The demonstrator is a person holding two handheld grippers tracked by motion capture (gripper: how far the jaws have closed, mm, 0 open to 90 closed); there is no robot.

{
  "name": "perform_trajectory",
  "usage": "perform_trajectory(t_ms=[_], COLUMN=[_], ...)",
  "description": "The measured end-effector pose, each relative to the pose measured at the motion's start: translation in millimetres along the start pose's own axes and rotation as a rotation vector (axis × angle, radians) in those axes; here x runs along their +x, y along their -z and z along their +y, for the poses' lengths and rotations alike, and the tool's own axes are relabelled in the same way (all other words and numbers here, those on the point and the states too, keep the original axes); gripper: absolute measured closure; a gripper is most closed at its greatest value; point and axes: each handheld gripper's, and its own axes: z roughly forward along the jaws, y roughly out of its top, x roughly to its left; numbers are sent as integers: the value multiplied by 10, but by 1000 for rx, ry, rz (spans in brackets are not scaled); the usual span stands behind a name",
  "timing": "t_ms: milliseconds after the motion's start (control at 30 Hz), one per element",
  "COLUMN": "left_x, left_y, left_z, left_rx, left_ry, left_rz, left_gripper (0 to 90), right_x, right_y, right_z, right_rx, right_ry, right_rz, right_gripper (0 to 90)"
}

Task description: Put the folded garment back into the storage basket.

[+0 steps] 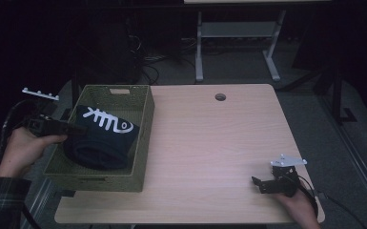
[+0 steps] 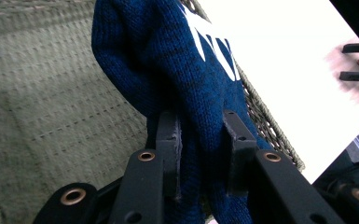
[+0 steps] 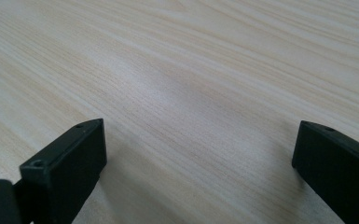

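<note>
The dark blue knitted sweater [image 1: 102,138], with a white fish-bone pattern on its upper face, lies folded inside the green woven basket [image 1: 145,138] at the left of the surface [image 1: 219,143]. It fills most of the basket's floor and bulges a little above the near rim, so it seems to be in the act of being laid down or tucked into place rather than resting finished.

In the left gripper view a thick fold of the sweater [image 2: 200,116] runs straight between the two black fingers [image 2: 169,140], and the knit presses against both inner pads. The fingers stand part-way closed, pinching that fold; the bulk of the cloth keeps them from meeting. The grip sits at the sweater's left edge, close to the basket's left wall [image 2: 42,107], which would let the person steer the cloth down along that wall. In the high view the left gripper [image 1: 69,128] reaches over the basket's left rim, with the hand [image 1: 21,150] outside it.

The right gripper [image 1: 267,185] rests well apart from the basket, at the near right corner of the surface. Its fingers [image 3: 70,163] are spread wide with only bare wood [image 3: 191,93] between them, holding nothing; it appears to be parked out of the way while the left does the work.
</note>
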Motion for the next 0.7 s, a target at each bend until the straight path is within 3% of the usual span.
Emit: perform_trajectory(t_ms=[300, 700], left_x=[77, 228], left_y=[-248, -551], left_z=[-79, -166], left_rx=[40, 100], left_ry=[23, 35], left_rz=[-21, -1], left_gripper=[725, 722], right_x=[-1, -3], right_y=[0, 0], right_z=[0, 0], right_rx=[-1, -1], right_ry=[2, 1], right_rz=[-1, -4], right_gripper=[26, 26])
